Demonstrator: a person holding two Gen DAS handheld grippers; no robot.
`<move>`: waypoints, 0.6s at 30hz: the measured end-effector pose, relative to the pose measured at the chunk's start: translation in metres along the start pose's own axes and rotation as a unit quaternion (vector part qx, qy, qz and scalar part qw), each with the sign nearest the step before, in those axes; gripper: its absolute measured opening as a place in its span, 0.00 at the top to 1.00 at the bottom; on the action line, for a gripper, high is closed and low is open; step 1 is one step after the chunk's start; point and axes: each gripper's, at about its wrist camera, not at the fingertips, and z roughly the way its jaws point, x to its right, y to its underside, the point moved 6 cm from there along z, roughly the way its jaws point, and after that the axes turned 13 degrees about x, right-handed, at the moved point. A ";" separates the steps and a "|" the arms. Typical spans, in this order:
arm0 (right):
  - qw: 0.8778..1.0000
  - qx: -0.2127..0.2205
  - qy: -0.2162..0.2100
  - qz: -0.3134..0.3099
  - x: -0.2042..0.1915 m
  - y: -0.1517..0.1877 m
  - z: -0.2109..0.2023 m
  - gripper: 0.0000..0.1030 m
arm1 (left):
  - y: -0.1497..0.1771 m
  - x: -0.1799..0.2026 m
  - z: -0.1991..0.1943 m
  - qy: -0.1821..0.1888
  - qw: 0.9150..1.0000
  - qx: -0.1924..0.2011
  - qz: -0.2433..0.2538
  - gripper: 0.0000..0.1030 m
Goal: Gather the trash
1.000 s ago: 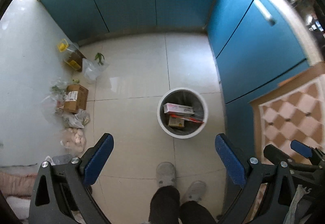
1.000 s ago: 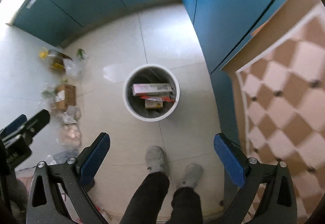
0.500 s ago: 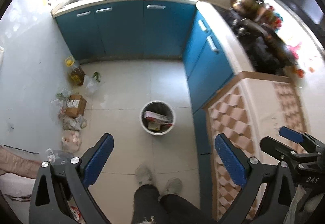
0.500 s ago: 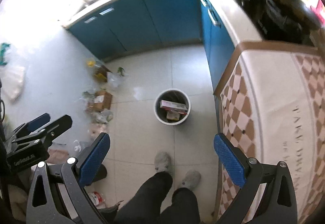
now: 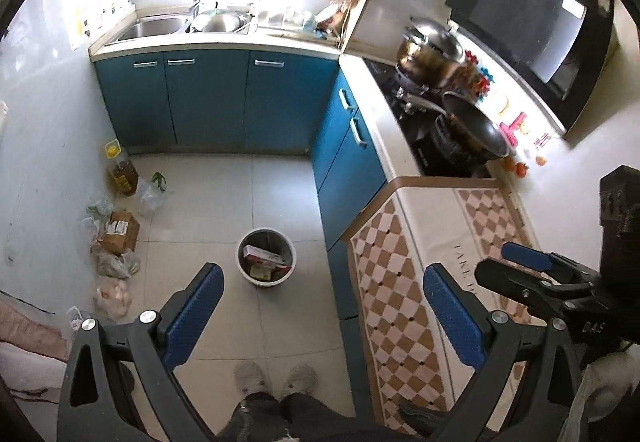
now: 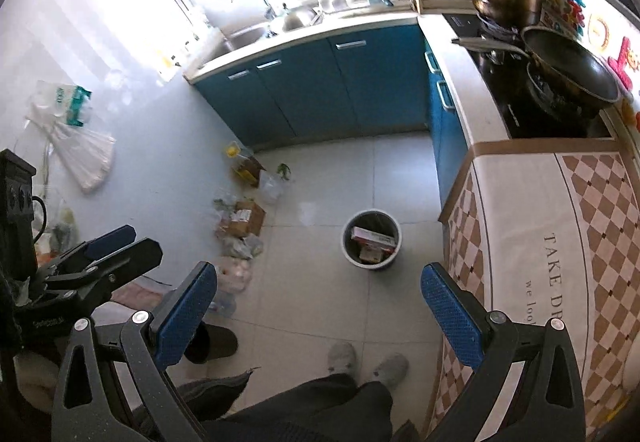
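A round grey trash bin stands on the tiled floor far below, holding a pink-and-white box and other packaging; it also shows in the right wrist view. My left gripper is open and empty, high above the floor. My right gripper is open and empty too, at about the same height. The right gripper shows at the right of the left wrist view, the left gripper at the left of the right wrist view.
Bags, a cardboard box and an oil bottle lie along the left wall. Blue cabinets carry the sink; a checkered counter and a stove with pans are on the right. My feet stand below; a black slipper is nearby.
Both grippers have risen well away from the bin, so it looks much smaller and the counters, sink and stove have come into view. Both stay open and empty.
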 end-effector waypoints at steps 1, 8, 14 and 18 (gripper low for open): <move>1.000 0.002 -0.004 -0.003 -0.005 -0.003 -0.005 0.00 | -0.001 -0.001 -0.004 0.003 1.000 0.003 -0.003 0.01; 1.000 0.003 -0.022 -0.009 -0.023 -0.004 -0.017 0.00 | -0.004 -0.011 -0.018 0.000 1.000 0.008 -0.014 0.00; 1.000 -0.004 -0.028 -0.010 -0.030 -0.003 -0.015 0.00 | -0.003 -0.017 -0.022 0.002 1.000 0.006 -0.021 0.00; 0.999 -0.009 -0.028 -0.013 -0.035 -0.003 -0.011 0.00 | 0.000 -0.019 -0.023 0.003 1.000 0.002 -0.025 0.00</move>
